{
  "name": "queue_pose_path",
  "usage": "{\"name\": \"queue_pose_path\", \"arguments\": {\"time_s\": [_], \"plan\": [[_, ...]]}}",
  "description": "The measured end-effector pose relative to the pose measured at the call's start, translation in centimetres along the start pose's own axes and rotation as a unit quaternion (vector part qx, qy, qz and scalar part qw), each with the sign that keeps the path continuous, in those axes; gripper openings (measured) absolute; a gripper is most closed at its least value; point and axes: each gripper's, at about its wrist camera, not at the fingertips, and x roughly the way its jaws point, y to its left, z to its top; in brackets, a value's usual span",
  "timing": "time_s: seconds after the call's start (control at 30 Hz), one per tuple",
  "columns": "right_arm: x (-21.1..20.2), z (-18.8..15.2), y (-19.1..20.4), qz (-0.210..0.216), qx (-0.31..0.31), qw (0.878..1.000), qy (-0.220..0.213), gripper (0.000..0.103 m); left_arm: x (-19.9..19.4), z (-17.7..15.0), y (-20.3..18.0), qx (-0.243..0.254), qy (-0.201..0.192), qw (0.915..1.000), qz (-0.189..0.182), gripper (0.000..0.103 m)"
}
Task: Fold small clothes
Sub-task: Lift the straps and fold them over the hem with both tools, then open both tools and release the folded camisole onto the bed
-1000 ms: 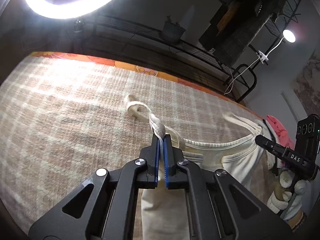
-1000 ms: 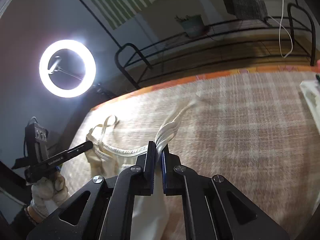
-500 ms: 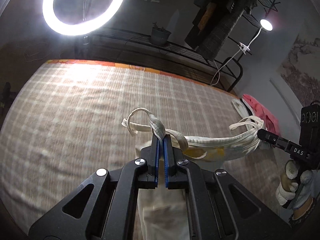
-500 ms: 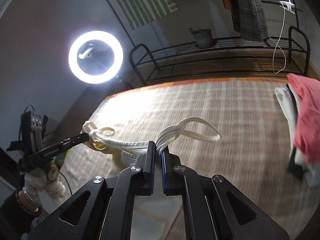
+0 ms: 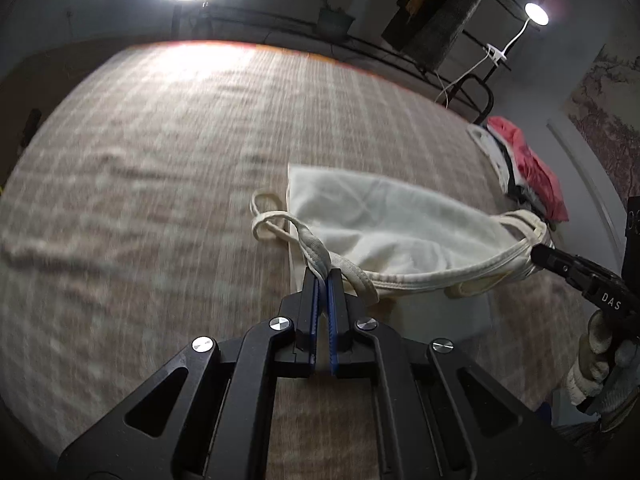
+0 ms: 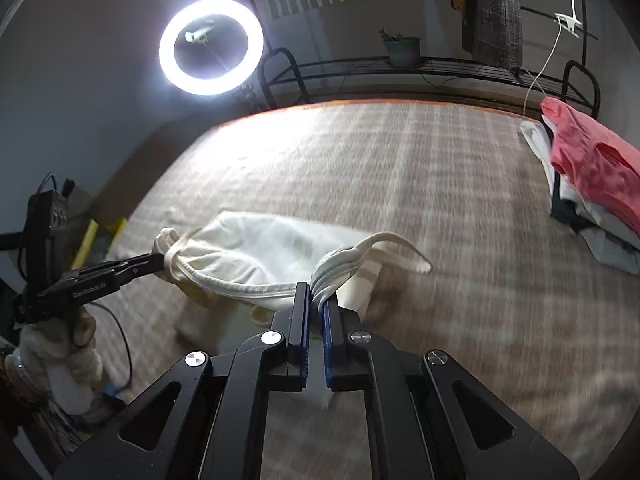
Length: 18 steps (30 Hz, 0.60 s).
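A cream tank top (image 5: 384,216) hangs stretched between my two grippers above the checked bedspread (image 5: 160,152). My left gripper (image 5: 322,276) is shut on one bunched shoulder strap. My right gripper (image 6: 316,296) is shut on the other strap and also shows in the left wrist view (image 5: 538,254). In the right wrist view the top (image 6: 272,248) swings out ahead, its body lifted toward the far side, and my left gripper (image 6: 158,260) shows at the left. A loose strap end (image 6: 404,244) trails right.
A stack of folded clothes with a pink garment on top (image 6: 592,164) lies at the bed's right edge, also in the left wrist view (image 5: 528,160). A ring light (image 6: 211,46) and a black metal rack (image 6: 420,68) stand behind the bed.
Both grippers have risen and swung the top forward. Its body, which hung down under the grippers, now flips out ahead over the bedspread. Both grips hold.
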Motion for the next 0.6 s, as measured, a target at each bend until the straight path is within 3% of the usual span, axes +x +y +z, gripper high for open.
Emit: {"name": "queue_pose_path", "arguments": {"time_s": [0.27,0.4,0.6], "plan": [[-0.6,-4.3,0.2,-0.01,-0.007,0.997,0.079,0.007,-1.6,-3.6,0.9,0.027,0.053,0.9982,0.01,0.002],[-2.5,-4.0,0.5,0.009,-0.008,0.998,0.065,0.007,-4.0,-4.5,1.0,0.03,0.059,0.9978,-0.007,0.002],[-3.3,-2.0,2.4,0.041,-0.008,0.999,0.021,0.007,-5.6,-1.8,-0.9,0.043,0.007,0.999,-0.011,0.002]]}}
